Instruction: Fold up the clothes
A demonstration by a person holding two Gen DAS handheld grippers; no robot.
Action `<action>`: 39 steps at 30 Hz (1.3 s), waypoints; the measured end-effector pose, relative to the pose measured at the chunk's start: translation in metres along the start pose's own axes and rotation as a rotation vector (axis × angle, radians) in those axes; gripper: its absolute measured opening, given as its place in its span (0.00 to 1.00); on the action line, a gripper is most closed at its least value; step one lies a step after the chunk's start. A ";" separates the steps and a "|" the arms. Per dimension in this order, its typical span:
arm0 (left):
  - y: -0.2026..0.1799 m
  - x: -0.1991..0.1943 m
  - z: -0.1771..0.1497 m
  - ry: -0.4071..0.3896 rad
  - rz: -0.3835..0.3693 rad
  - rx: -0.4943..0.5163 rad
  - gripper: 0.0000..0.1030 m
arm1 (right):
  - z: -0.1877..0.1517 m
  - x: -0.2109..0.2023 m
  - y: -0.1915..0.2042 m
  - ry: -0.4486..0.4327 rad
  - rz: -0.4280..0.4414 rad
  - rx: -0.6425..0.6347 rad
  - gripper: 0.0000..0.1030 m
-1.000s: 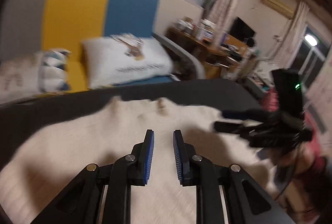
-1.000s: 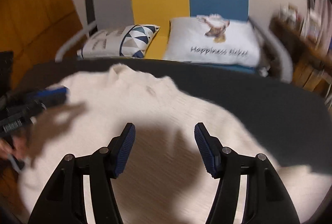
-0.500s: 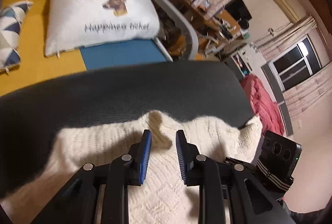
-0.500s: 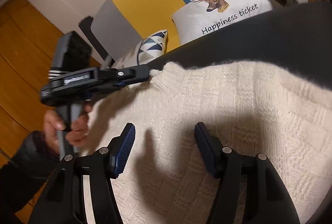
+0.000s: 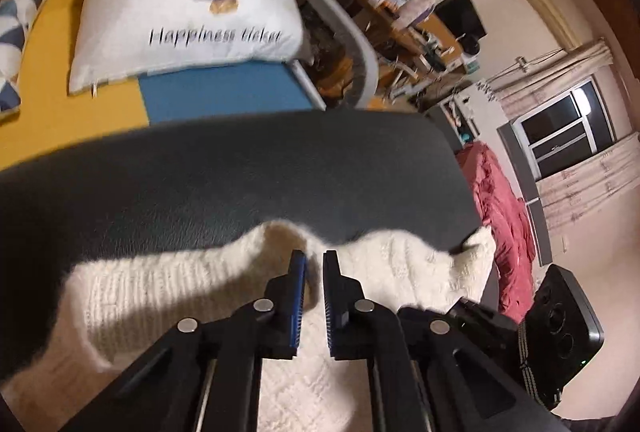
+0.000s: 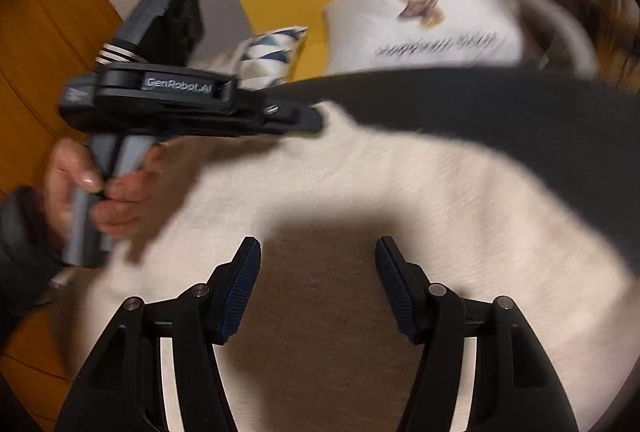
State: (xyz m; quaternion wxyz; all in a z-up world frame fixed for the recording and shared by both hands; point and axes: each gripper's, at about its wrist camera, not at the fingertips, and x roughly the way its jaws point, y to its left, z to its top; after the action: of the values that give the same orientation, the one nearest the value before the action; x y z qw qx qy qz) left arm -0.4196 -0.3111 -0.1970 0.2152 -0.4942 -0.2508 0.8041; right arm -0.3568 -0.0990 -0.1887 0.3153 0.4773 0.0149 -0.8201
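We are looking down both hand-held grippers at a cream knitted sweater (image 5: 168, 296) that is lying spread on a dark desk (image 5: 240, 176). The sweater's far edge is lying short of the desk's far edge, leaving a broad band of bare dark surface beyond it. At the desk's right side a corner of the knit (image 5: 476, 244) is reaching the rim. Past the desk a sofa (image 5: 224, 96) in yellow and blue panels is standing close, and to the right the room is opening out toward a red blanket (image 5: 504, 204) and a window (image 5: 560, 132).

We are reading "Happiness ticket" on a white cushion (image 5: 180, 12) printed with a deer head, and "GenRobot.AI" on the body of the left hand-held gripper (image 6: 320, 120) in the right wrist view. A smaller cushion (image 6: 272, 48) with blue triangles is lying beside the white one.

The knit is showing ribbed rows and a raised fold at its far edge. We are clenching the left hand-held gripper (image 5: 314, 260) on that fold, its blue pads pinching the cloth. A hand (image 6: 100, 188) in a dark sleeve is holding its grip. The right hand-held gripper (image 6: 318, 252) is hanging released, its jaws wide apart above the sweater's shadowed middle (image 6: 400, 184); this view is blurred.
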 end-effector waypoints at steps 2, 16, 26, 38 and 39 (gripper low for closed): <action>-0.007 -0.003 0.000 -0.046 0.016 0.045 0.02 | 0.001 0.001 -0.004 -0.007 -0.105 -0.030 0.61; 0.018 0.007 -0.006 -0.183 0.101 -0.026 0.02 | 0.002 0.024 -0.023 -0.063 -0.269 -0.081 0.63; 0.028 0.004 0.011 -0.036 0.002 -0.130 0.19 | -0.001 0.021 -0.023 -0.076 -0.239 -0.072 0.67; -0.011 0.031 0.020 -0.105 0.264 0.041 0.04 | -0.001 0.028 -0.013 -0.057 -0.309 -0.110 0.67; -0.013 0.025 0.017 -0.112 0.260 0.041 0.04 | -0.001 0.028 -0.014 -0.058 -0.308 -0.109 0.67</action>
State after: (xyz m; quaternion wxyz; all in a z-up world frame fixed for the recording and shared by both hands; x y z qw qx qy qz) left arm -0.4447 -0.2898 -0.1999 0.1048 -0.4724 -0.1799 0.8564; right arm -0.3729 -0.1018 -0.2149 0.2117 0.4277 0.1234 -0.8701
